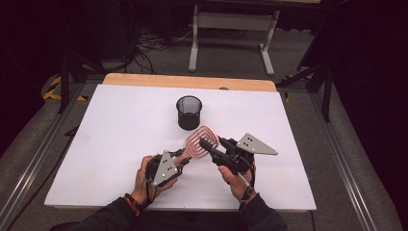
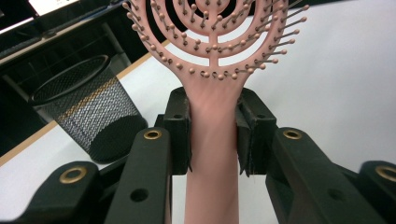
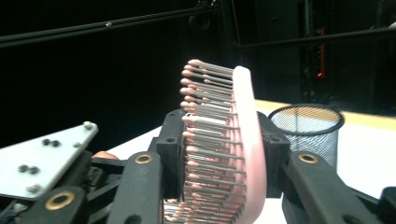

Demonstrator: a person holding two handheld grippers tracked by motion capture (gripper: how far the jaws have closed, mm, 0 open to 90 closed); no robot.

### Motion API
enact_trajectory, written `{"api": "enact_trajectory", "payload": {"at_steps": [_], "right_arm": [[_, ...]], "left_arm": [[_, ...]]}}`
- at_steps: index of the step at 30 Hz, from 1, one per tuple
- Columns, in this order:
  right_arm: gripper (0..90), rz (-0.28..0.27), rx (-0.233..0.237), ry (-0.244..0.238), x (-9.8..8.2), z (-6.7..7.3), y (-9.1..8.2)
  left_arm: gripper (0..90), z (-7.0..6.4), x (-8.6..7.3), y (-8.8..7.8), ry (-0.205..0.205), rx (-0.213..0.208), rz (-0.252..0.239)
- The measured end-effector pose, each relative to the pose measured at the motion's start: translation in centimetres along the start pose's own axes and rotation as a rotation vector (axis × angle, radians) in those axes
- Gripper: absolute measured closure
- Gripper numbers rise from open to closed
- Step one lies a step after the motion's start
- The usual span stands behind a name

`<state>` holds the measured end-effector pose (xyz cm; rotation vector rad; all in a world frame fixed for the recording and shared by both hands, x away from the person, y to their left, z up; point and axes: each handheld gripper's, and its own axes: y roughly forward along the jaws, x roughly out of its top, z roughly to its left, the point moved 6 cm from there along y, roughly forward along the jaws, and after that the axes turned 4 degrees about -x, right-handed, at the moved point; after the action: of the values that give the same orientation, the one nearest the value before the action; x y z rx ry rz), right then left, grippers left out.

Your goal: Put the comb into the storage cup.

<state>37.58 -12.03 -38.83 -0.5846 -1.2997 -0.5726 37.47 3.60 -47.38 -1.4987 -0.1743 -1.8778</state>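
Note:
A pink vented hairbrush (image 1: 196, 140) with rows of ball-tipped bristles is held above the white table between both grippers. My left gripper (image 1: 184, 161) is shut on its handle (image 2: 212, 149), the pads pressing both sides just below the round head. My right gripper (image 1: 207, 143) is shut across the head (image 3: 246, 140), one pad on the bristle tips and the other on the smooth back. A hand holds each gripper near the table's front edge.
A black wire-mesh cup (image 1: 188, 112) stands upright just beyond the brush, empty as far as I can see. The white table sheet (image 1: 110, 139) ends in a wooden strip (image 1: 192, 82) at the far side. A white desk frame (image 1: 233, 29) stands behind.

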Motion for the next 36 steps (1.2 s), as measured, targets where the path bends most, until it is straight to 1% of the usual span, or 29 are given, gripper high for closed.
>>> {"api": "enact_trajectory", "payload": {"at_steps": [2, 4, 8, 9, 12, 14, 16, 18, 19, 20, 21, 22, 23, 24, 26, 28, 30, 32, 33, 35, 36], "right_arm": [[62.6, 0.011, 0.017, 0.011, -0.3, 0.0, 0.0], [62.8, 0.014, 0.026, 0.009, -0.3, 0.1, -0.1], [63.0, 0.018, 0.030, -0.037, -0.3, 0.8, -0.2], [63.0, 0.018, 0.030, -0.037, -0.3, 0.8, -0.2], [63.2, 0.018, 0.025, -0.080, -0.3, 1.4, -0.3], [63.4, 0.013, 0.026, -0.099, -0.3, 1.6, -0.4], [63.5, 0.013, 0.025, -0.102, -0.2, 1.6, -0.4], [63.7, 0.008, 0.023, -0.113, -0.2, 1.6, -0.5], [63.8, 0.005, 0.023, -0.109, -0.2, 1.6, -0.5], [63.9, 0.001, 0.020, -0.107, -0.2, 1.5, -0.6], [63.9, -0.002, 0.022, -0.107, -0.1, 1.5, -0.7], [64.0, -0.004, 0.021, -0.110, -0.1, 1.3, -0.7], [64.0, -0.004, 0.021, -0.110, -0.1, 1.3, -0.7], [64.1, -0.005, 0.020, -0.110, 0.0, 1.2, -0.8], [64.3, -0.008, 0.016, -0.108, 0.1, 1.2, -0.9], [64.3, -0.014, 0.014, -0.114, 0.2, 1.1, -1.1], [64.3, -0.013, 0.004, -0.129, 0.3, 1.1, -1.2], [64.3, -0.015, 0.002, -0.129, 0.4, 1.0, -1.3], [64.3, -0.015, -0.001, -0.132, 0.5, 0.9, -1.4], [64.3, -0.018, -0.008, -0.143, 0.6, 0.8, -1.5], [64.3, -0.018, -0.012, -0.146, 0.6, 0.8, -1.5]], "left_arm": [[69.6, -0.1, -0.2, 0.1, 0.004, 0.002, 0.006], [69.6, -0.1, -0.2, 0.2, 0.008, 0.003, 0.011], [69.6, -0.1, -0.3, 0.2, 0.020, 0.005, 0.025], [69.5, -0.1, -0.3, 0.2, 0.020, 0.005, 0.025], [69.4, -0.2, -0.4, 0.2, 0.023, 0.003, 0.021], [68.9, -0.3, -0.4, 0.2, 0.024, 0.000, 0.019], [68.9, -0.4, -0.3, 0.3, 0.026, -0.010, 0.016], [67.9, -0.4, -0.4, 0.3, 0.024, -0.010, 0.018], [63.8, -0.4, -0.4, 0.3, 0.019, -0.006, 0.022], [59.1, -0.4, -0.5, 0.4, 0.010, -0.013, 0.024], [57.9, -0.3, -0.5, 0.4, 0.002, -0.021, 0.026], [59.3, -0.5, -0.5, 0.4, 0.009, -0.027, 0.029], [58.3, -0.5, -0.5, 0.4, 0.009, -0.027, 0.029], [58.3, -0.6, -0.5, 0.4, 0.020, -0.028, 0.030], [51.5, -0.7, -0.5, 0.4, 0.022, -0.040, 0.029], [48.3, -0.6, -0.4, 0.3, 0.014, -0.050, 0.027], [43.3, -0.4, -0.5, 0.2, 0.008, -0.040, 0.029], [38.6, -0.1, -0.6, 0.1, -0.012, -0.049, 0.027], [37.0, 0.0, -0.6, 0.1, -0.013, -0.044, 0.022], [32.8, 0.2, -0.7, 0.0, -0.019, -0.061, 0.020], [31.2, 0.3, -0.7, 0.1, -0.025, -0.058, 0.020]]}}
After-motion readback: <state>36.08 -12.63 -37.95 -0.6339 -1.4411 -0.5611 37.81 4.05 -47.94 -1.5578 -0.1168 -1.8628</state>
